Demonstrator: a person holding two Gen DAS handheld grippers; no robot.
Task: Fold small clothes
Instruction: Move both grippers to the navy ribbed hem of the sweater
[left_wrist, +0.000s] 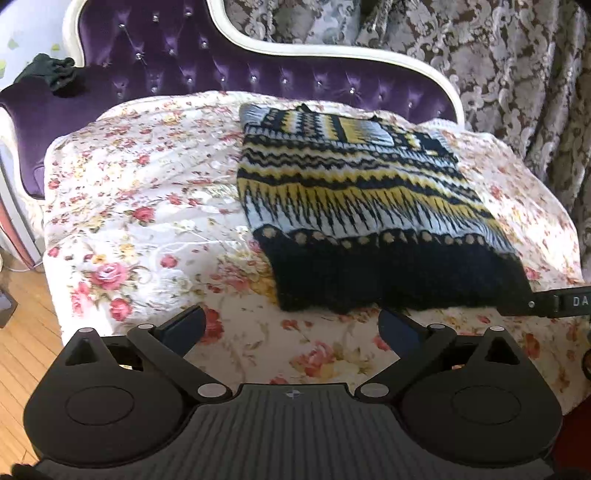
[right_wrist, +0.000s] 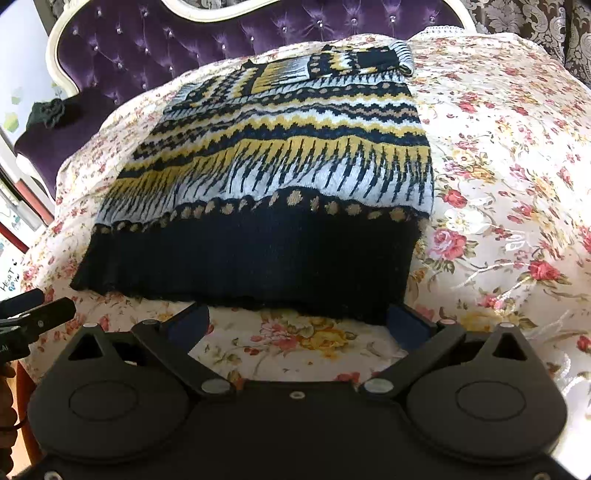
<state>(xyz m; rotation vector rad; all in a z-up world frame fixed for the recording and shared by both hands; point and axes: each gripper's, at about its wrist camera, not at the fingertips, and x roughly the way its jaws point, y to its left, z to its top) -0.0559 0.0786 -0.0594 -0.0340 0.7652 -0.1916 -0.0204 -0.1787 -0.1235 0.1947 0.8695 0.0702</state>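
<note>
A knitted sweater (left_wrist: 362, 199) in black, yellow and pale blue lies flat on the floral cover (left_wrist: 147, 206), its sleeves folded in and its black ribbed hem nearest me. My left gripper (left_wrist: 291, 326) stands open just short of the hem's left part, nothing between its fingers. In the right wrist view the same sweater (right_wrist: 277, 173) fills the middle. My right gripper (right_wrist: 299, 319) is open at the hem's right end, its right finger (right_wrist: 402, 325) close to the black corner. The right gripper's finger (left_wrist: 554, 302) shows at the left view's right edge.
A purple tufted headboard (left_wrist: 221, 70) with a white frame rises behind the bed. A dark bundle (left_wrist: 55, 72) rests on its left arm. Patterned curtains (left_wrist: 498, 74) hang at the back right. Wooden floor (left_wrist: 26, 347) lies to the left of the cover (right_wrist: 498, 184).
</note>
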